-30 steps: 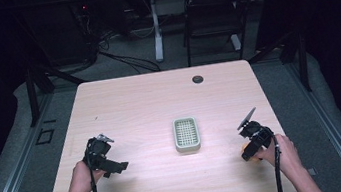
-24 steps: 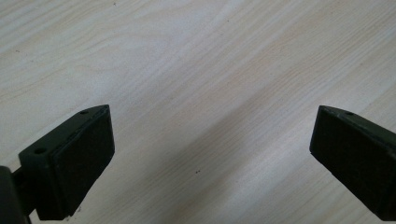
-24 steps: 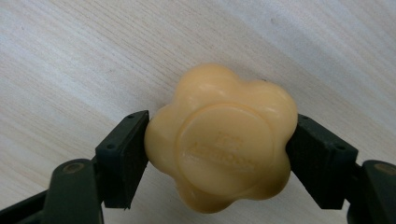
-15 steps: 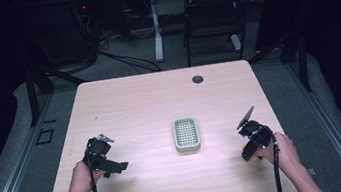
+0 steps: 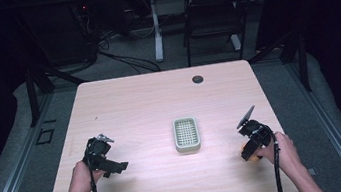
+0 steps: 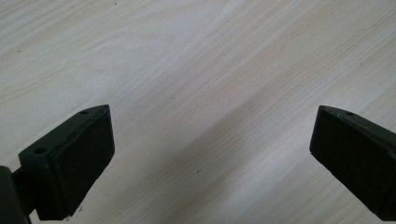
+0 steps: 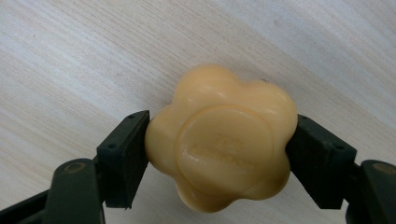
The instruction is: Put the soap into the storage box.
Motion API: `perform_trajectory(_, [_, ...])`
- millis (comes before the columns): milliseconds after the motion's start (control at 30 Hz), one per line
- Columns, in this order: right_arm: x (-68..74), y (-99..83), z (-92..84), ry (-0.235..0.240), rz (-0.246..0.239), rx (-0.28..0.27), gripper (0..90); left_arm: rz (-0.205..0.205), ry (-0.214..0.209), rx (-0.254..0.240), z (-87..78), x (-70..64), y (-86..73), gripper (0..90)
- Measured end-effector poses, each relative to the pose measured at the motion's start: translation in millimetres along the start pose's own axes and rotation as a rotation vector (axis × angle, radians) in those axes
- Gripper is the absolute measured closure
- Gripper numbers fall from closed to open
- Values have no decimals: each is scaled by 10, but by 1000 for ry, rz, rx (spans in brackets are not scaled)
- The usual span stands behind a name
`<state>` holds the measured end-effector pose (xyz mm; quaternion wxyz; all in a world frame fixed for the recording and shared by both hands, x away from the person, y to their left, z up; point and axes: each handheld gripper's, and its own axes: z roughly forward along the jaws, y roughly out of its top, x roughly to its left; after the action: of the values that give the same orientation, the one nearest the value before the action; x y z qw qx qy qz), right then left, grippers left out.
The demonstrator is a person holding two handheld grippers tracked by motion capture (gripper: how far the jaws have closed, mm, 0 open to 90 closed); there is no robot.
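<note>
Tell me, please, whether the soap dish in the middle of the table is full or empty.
Empty: the soap dish shows only its bare grid, and the soap sits clamped in the right gripper.

Waxy smooth soap, matt wood table

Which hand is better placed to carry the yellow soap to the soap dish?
Right. The right gripper is shut on the flower-shaped soap. The left gripper is open over bare table, with nothing between its fingers.

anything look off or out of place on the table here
Nothing stands out. The yellow flower-shaped soap sits cleanly between the right tool's pads, whole and unmarked. The soap dish lies square and empty mid-table. The left tool is open over bare wood.
</note>
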<state>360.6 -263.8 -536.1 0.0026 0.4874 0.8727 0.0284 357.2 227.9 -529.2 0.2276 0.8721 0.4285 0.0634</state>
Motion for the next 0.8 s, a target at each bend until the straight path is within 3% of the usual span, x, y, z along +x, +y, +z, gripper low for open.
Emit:
perform_trajectory(67, [-1,-1,-8,-1,-1,0,265,0,0,0,0,0,0,0])
perform_trajectory(100, [15,-16,16,7,29,-38,265,0,0,0,0,0,1,0])
perform_trajectory(200, [-1,-3,-26,-1,4,-4,265,0,1,-1,-1,1,0,0])
perform_trajectory(267, [3,-6,-29,4,8,-9,265,0,2,-1,-2,1,0,0])
perform_trajectory(300, [19,-15,-14,12,30,-37,265,0,2,-1,-2,1,0,0])
perform_trajectory(433, [19,4,-53,1,-4,-7,265,0,2,0,-2,-2,1,0])
perform_trajectory(500, [40,-6,-34,8,18,-35,265,0,2,-1,-2,-1,0,0])
perform_trajectory(567, [31,10,-62,4,-11,-2,265,-1,3,-1,-4,1,0,0])
perform_trajectory(633, [56,3,-33,20,25,-47,265,0,3,-1,-5,0,0,0])
perform_trajectory(700, [42,40,-79,3,-20,1,265,0,3,-1,-5,0,-1,0])
perform_trajectory(733, [67,33,-52,14,11,-41,265,1,2,1,-9,3,-1,0])
perform_trajectory(767, [69,48,-68,11,-4,-24,265,1,3,1,-10,5,-2,0])
perform_trajectory(800, [99,54,-51,22,14,-55,264,0,3,1,-9,7,-2,0])
